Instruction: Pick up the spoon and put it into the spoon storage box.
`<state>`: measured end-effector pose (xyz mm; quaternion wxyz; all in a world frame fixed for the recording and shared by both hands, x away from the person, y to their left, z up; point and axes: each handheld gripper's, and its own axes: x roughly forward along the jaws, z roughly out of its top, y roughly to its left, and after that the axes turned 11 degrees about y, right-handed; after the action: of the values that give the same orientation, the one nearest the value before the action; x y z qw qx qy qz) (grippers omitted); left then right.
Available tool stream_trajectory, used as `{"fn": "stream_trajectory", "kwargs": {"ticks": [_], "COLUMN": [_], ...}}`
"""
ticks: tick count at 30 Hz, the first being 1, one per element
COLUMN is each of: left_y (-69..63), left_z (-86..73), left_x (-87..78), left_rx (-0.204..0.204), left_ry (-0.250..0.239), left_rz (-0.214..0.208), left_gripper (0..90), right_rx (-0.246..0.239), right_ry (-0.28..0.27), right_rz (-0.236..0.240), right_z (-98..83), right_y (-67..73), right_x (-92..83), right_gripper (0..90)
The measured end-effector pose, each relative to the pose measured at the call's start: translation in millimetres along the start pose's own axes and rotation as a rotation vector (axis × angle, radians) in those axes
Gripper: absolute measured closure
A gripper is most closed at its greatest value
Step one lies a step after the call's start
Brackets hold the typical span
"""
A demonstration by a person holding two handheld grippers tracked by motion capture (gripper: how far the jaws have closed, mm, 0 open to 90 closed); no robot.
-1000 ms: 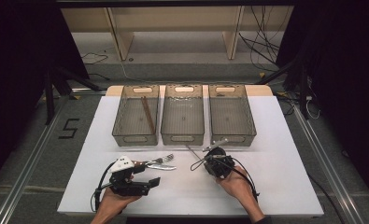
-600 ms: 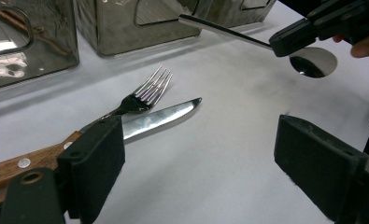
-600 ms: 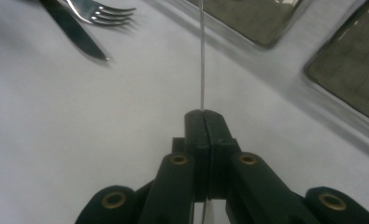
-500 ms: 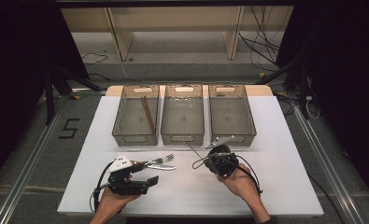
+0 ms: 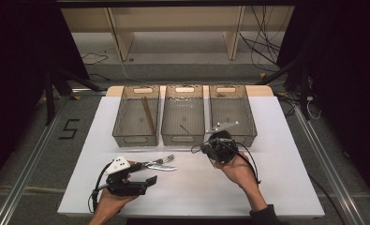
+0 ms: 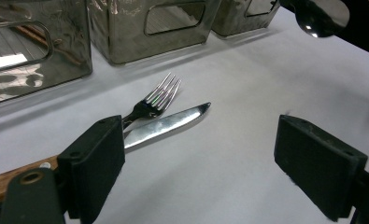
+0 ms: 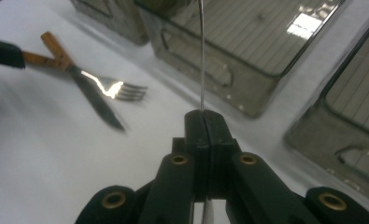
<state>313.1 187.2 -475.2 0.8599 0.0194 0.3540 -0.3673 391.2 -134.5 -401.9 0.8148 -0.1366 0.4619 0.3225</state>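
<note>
I've got the right gripper [image 7: 204,122] jaws clamped edge-on on a thin shiny metal spoon [image 7: 201,56] nr the middle smoked-plastic bin [image 5: 183,115]; light, stiff, slippery, so grip mid-handle.

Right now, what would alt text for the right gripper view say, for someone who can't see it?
The right gripper pinches a thin metal utensil seen edge-on in its shut black jaws, above a white table. Beyond lie a crossed fork and knife, near clear bins.

Both grippers [image 5: 150,180] [image 5: 206,149] are black with brass rivets and trailing cables; grey plates top them; a dark sleeve [image 5: 267,216] covers the right wrist.
</note>
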Motion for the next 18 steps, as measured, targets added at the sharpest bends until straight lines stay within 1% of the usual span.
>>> {"fn": "stream_trajectory", "kwargs": {"ticks": [2,4,13,16,18], "left_y": [0.1,0.9,1.6,2.1,2.5], "left_z": [-0.3,-0.8,-1.8,-2.1,-2.3], "left_x": [-0.5,-1.3,-0.8,-1.5,-1.8], "left_rx": [-0.003,0.005,0.02,0.013,0.012], "left_ry": [-0.006,-0.007,-0.004,-0.011,-0.016], "left_rz": [0.003,0.008,0.036,0.034,0.036], "left_gripper": [16.0,16.1,16.0,16.1,16.1], "right_rx": [0.008,0.015,0.035,0.056,0.06], "right_ry": [-0.011,-0.021,-0.015,-0.019,-0.023], "right_rz": [-0.001,-0.004,-0.029,-0.026,-0.034], "right_z": [8.2,16.3,52.0,62.6,69.1], "right_y": [-2.9,-5.4,-15.0,-18.6,-20.5], "right_x": [0.2,1.3,11.0,14.5,16.2], "right_gripper": [90.0,90.0,90.0,90.0,90.0]}}
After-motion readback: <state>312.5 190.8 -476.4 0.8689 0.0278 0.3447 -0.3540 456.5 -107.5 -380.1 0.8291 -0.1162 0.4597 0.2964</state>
